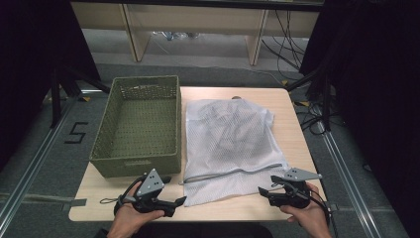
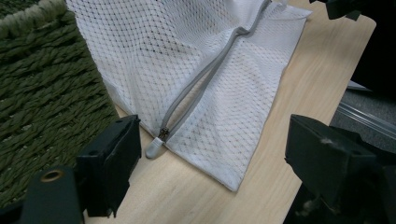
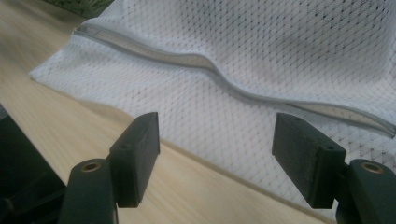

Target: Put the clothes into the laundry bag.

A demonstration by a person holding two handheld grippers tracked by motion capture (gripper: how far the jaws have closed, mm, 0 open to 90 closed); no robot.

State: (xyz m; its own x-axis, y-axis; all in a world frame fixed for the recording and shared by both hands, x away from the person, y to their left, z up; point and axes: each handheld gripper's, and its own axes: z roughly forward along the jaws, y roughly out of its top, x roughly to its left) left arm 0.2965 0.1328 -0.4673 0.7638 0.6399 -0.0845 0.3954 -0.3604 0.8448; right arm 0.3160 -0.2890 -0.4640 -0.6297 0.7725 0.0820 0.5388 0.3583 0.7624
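While spread wide, hand-held grippers (image 1: 182,200) (image 1: 262,190) beside mesh bag (image 1: 228,144).

Basket and mesh bag side by side on the desk (image 1: 292,144).
Basket (image 1: 138,126) lies left; mesh bag (image 1: 230,144) right, just beside it.

Pale wood surface (image 1: 292,134) on grey floor (image 1: 44,148). Black tape mark (image 1: 77,133) left of it. Beige shelving legs (image 1: 133,34) beyond far edge, loose cables (image 1: 287,34) far right. Dark drapes (image 1: 29,54) flank both sides.
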